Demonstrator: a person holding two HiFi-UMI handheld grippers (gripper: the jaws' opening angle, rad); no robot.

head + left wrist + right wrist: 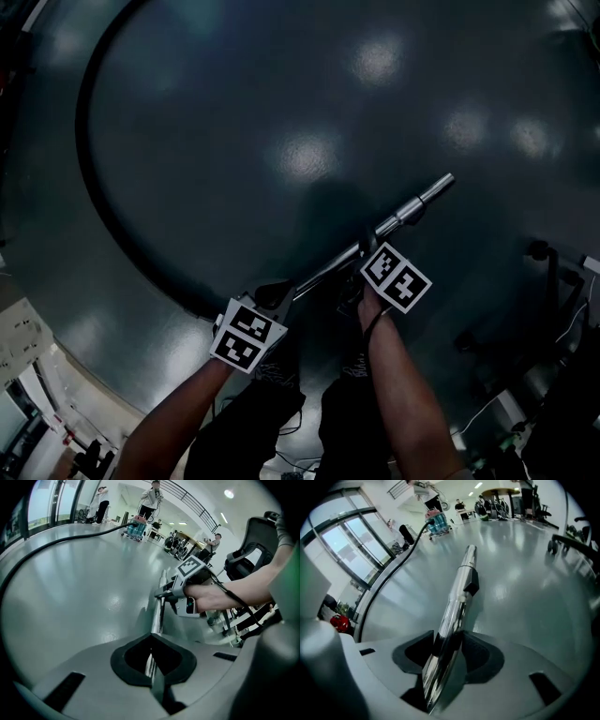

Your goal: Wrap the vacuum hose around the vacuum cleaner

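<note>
Logging, head view: left gripper [272, 302] clamped on the hose end of the metal wand [412, 208], right gripper [371, 247] closed round the wand further along. The vacuum hose [94, 187] leaves the wand in one wide arc over the glossy grey floor [309, 112].

Left gripper view: the hose runs to what I take for the vacuum cleaner [136, 527], well apart from the wand. Nothing wrapped yet; all winding remains.

Right gripper view: pads press the wand; windows [351, 541] and chairs [572, 545] lie beyond it.

Dim, glare on floor [309, 155], fisheye edges
</note>
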